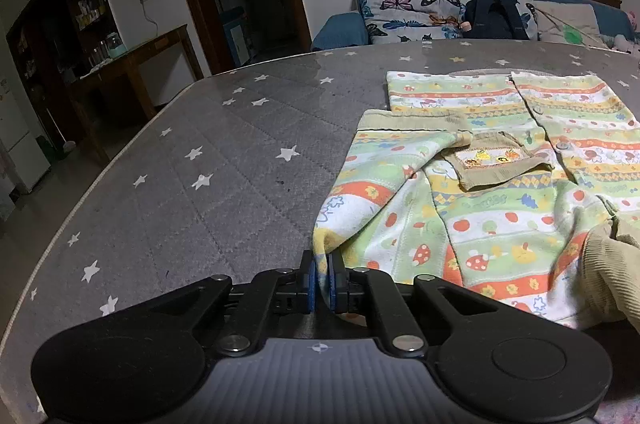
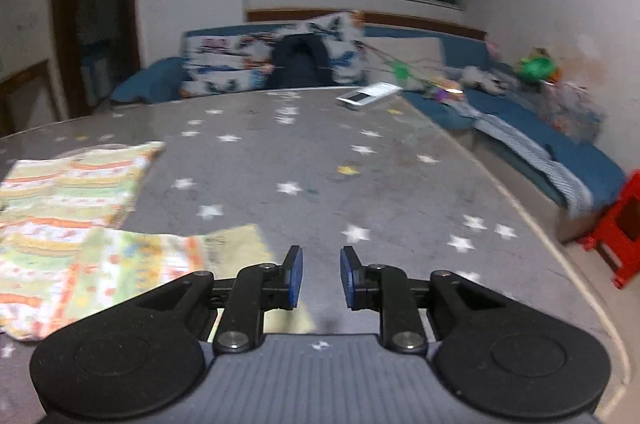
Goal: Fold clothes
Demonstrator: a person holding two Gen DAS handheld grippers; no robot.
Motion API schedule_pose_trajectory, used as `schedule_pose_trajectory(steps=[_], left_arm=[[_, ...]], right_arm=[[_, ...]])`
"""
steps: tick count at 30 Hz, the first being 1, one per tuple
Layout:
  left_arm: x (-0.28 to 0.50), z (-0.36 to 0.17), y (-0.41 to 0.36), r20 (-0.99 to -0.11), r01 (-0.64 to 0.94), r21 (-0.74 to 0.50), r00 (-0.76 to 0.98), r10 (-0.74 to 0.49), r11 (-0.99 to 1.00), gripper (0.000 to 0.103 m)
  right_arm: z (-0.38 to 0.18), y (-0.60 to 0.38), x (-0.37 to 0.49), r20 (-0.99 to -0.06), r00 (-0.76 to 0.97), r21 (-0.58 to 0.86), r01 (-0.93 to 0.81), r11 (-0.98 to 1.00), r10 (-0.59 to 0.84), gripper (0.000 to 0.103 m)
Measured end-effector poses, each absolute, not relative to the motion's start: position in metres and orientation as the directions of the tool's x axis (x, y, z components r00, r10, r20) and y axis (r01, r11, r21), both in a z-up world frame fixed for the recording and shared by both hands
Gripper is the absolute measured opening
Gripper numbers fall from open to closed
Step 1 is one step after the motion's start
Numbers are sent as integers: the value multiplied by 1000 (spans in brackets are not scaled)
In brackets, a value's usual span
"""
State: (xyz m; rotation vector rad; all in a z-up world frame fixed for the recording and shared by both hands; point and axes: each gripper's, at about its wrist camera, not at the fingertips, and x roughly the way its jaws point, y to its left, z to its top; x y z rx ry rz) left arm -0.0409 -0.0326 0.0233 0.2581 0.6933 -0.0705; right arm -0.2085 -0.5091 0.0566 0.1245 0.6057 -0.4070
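Observation:
A child's patterned jacket (image 1: 500,183) with striped mushroom and fruit prints and beige ribbed cuffs lies on the grey star-print table (image 1: 208,151), right of centre in the left wrist view. My left gripper (image 1: 322,278) is shut on the jacket's near left edge, with fabric pinched between the blue pads. One sleeve with a beige cuff (image 1: 412,121) lies folded over the body. In the right wrist view the same jacket (image 2: 76,220) sits at the left, blurred. My right gripper (image 2: 321,278) is open above bare table, to the right of the jacket and holding nothing.
A white remote (image 2: 368,95) lies near the table's far edge. Behind the table stands a blue sofa (image 2: 532,139) with a butterfly-print cushion (image 1: 432,9) and a dark backpack (image 1: 494,15). A red stool (image 2: 620,228) is on the floor at the right. A wooden side table (image 1: 136,63) stands at the left.

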Motion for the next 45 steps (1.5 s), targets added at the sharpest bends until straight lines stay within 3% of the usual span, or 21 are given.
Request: schedule_pose_trajectory(steps=[2, 11, 16, 18, 21, 26, 29, 34, 39, 45], left_arm=[[-41, 24, -33, -641, 149, 212, 767, 23, 966, 8], [-40, 25, -27, -643, 142, 216, 765, 31, 966, 23], [-38, 27, -26, -648, 147, 221, 761, 33, 964, 30], [-37, 29, -27, -649, 145, 237, 759, 45, 961, 35], [-38, 33, -25, -651, 160, 232, 759, 30, 960, 35], [-43, 46, -30, -637, 205, 241, 771, -4, 949, 38], [-44, 55, -31, -648, 264, 213, 759, -66, 941, 48], [-35, 73, -27, -646, 308, 141, 749, -148, 941, 48], [7, 80, -31, -637, 332, 76, 741, -210, 940, 47], [72, 60, -48, -691, 358, 64, 690, -217, 932, 48]], right_arm=[[54, -498, -202, -586, 763, -5, 331, 944, -271, 39], [28, -465, -155, -625, 736, -154, 212, 965, -261, 41], [27, -483, -154, -591, 701, -268, 295, 917, -399, 40], [33, -496, -157, -579, 687, -255, 359, 898, -439, 40], [42, -511, -164, -566, 675, -219, 430, 876, -473, 39], [46, -491, -169, -562, 734, -179, 342, 923, -381, 39], [39, -477, -164, -587, 747, -148, 280, 948, -312, 39], [28, -456, -155, -623, 757, -93, 181, 979, -199, 39], [24, -463, -150, -635, 747, -65, 199, 978, -195, 40], [18, -469, -150, -635, 750, -36, 211, 977, -185, 42]])
